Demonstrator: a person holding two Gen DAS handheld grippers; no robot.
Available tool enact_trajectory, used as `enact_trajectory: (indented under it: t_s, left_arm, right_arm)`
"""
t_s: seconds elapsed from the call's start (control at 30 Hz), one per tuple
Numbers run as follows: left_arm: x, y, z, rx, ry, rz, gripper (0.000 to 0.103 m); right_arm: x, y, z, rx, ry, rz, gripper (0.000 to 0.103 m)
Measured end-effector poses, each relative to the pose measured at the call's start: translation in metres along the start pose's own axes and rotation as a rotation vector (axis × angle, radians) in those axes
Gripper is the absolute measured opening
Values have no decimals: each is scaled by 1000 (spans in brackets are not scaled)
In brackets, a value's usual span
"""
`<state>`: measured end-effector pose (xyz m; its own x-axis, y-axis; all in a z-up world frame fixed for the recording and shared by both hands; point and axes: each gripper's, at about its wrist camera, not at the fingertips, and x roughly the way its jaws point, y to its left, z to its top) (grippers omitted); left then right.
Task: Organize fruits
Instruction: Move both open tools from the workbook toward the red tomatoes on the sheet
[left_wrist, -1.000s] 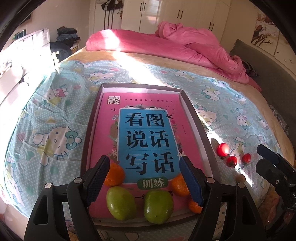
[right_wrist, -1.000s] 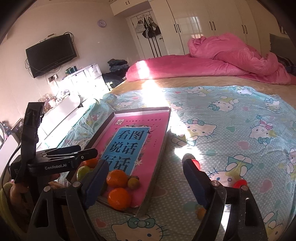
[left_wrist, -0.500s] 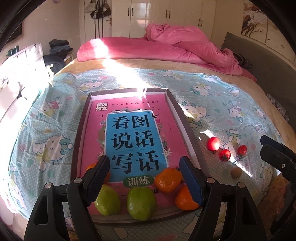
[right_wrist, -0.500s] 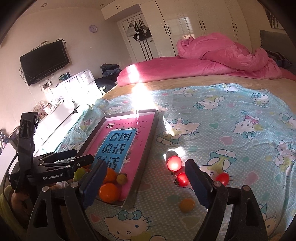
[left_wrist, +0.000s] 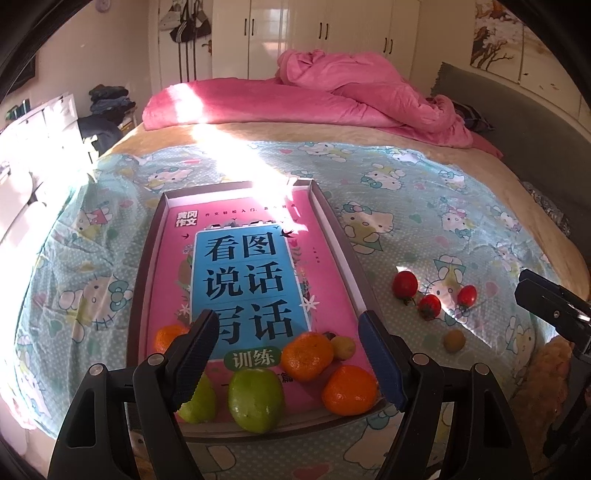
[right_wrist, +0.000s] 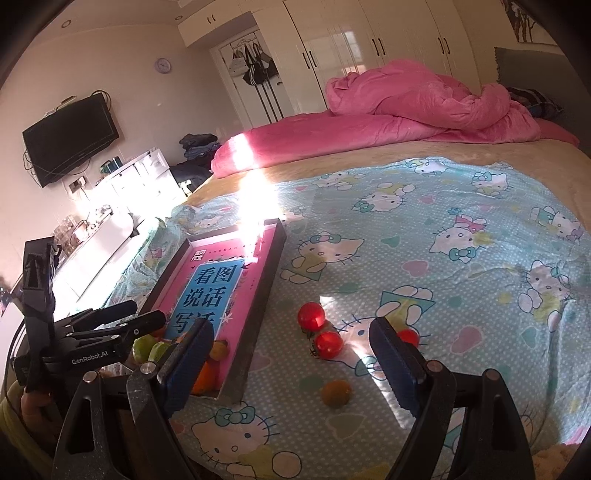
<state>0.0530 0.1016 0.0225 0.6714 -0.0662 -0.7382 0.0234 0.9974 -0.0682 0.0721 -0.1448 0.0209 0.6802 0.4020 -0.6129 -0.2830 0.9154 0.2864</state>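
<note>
Right wrist view: right gripper (right_wrist: 291, 360) gapes wide and empty near the tomatoes (right_wrist: 330, 343) (squishy!), so pinch one gently, then tray (right_wrist: 255, 332).

Hard sunlight enters from the left and cuts a diagonal band across the pink quilt (left_wrist: 258, 107), the bedsheet (left_wrist: 424, 206) and the far end of the tray (left_wrist: 236, 186), blowing those areas and the white furniture (right_wrist: 122, 206) at the left to glare. The cherry tomatoes (right_wrist: 314, 317) glow in a sun patch, while the near foreground lies in shade. Both views are sharp at centre, strongly barrel-bent, with dark vignetted corners.
</note>
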Motion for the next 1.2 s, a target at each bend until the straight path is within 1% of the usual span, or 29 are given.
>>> enact_trajectory:
  t_s: [0.23, 0.33, 0.5, 0.6, 0.77, 0.9, 1.1, 1.2]
  left_arm:
    - [-5, -18, -1, 36, -5, -25, 79]
    - [-6, -26, -2, 55, -3, -34, 79]
    - [-5, -37, -3, 72, 7, -50, 79]
    - [-5, -42, -4, 70, 18, -75, 79]
    - [-3, -51, -7, 90, 32, -89, 79]
    - [0, -52, -7, 94, 43, -104, 79]
    - [3, -57, -7, 106, 52, -122, 79]
    - [8, -62, -7, 114, 69, -137, 79]
  right_arm:
    - [-6, -18, -3, 31, 9, -58, 86]
    - [-8, -23, -4, 21, 13, -119, 86]
    - [-9, -27, -7, 22, 27, -133, 86]
    - [-7, -25, -12, 4, 49, -148, 86]
    - [3, -20, -20, -15, 101, -147, 86]
    - [14, -17, -27, -44, 146, -170, 86]
    - [26, -18, -35, -41, 196, -166, 86]
    - [33, -19, -38, -35, 221, -164, 86]
